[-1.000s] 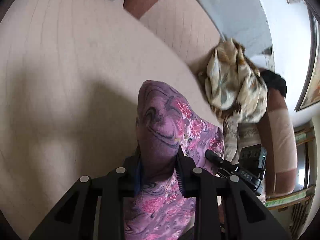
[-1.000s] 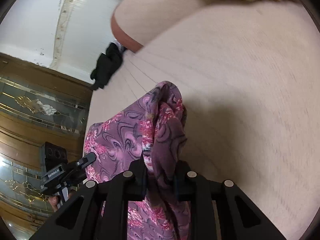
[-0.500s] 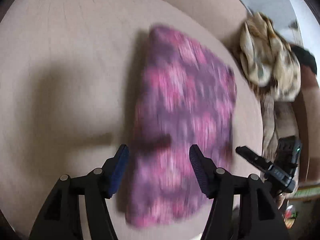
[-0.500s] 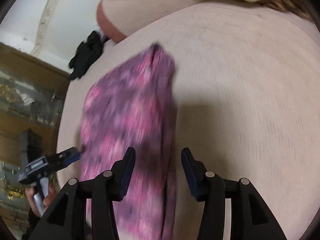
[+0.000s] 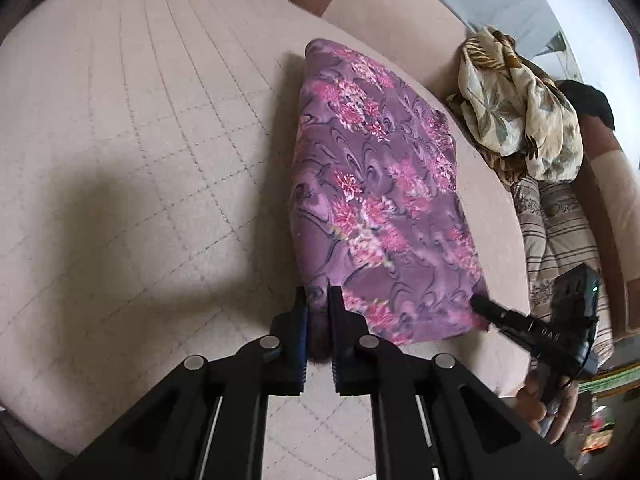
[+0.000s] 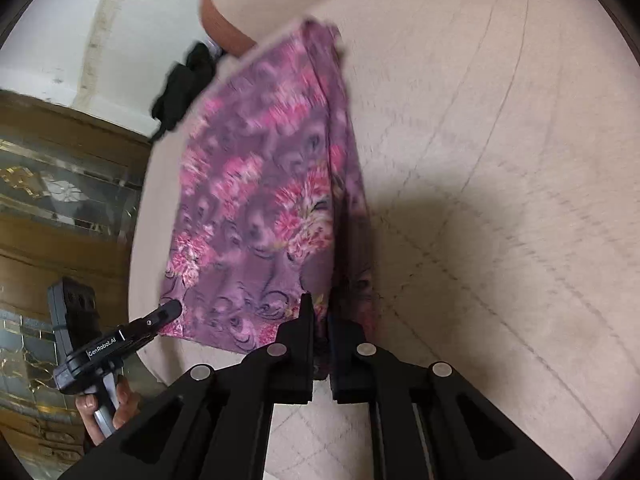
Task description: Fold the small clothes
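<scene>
The purple cloth with pink flower print [image 5: 376, 200] lies flat as a long folded rectangle on the beige quilted mattress [image 5: 140, 140], its far end toward the mattress edge. Both tools are at its near edge. The left gripper [image 5: 318, 320] has its jaws closing on the near left corner, with a bunched bit of fabric between the pads. The right gripper [image 6: 320, 320] is closing on the other near corner in the same way; from its own view the cloth is blurred, but fabric clearly sits in the narrow gap.

This looks like the start of another fold: the two near corners taken up together. Next, I would judge, both corners need lifting evenly and carrying toward the far end, keeping the edge taut so the halves meet squarely.

A crumpled cream leaf-print garment [image 5: 520, 108] waits off to the side.
</scene>
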Demonstrator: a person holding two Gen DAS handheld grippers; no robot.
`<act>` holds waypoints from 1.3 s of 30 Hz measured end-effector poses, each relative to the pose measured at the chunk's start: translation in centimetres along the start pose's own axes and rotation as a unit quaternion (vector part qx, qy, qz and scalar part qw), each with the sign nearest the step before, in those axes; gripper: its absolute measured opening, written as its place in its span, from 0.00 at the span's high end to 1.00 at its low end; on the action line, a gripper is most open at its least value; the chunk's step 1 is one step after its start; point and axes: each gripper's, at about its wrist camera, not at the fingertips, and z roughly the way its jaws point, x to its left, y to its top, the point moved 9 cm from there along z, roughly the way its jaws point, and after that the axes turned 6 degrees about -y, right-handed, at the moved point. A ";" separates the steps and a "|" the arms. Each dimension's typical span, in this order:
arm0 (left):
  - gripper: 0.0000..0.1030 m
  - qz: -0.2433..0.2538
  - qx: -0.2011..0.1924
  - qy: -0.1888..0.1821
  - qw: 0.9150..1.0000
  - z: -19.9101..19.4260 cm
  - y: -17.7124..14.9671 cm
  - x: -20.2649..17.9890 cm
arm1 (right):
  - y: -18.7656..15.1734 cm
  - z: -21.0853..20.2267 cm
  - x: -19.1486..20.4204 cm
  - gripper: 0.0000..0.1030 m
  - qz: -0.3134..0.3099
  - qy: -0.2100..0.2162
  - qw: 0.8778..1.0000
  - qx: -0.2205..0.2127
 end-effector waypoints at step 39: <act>0.19 0.184 -0.169 0.197 0.948 -17.3 -15.5 -7.5 | -18.3 -15.2 5.6 0.12 -0.075 -0.172 0.972 -0.140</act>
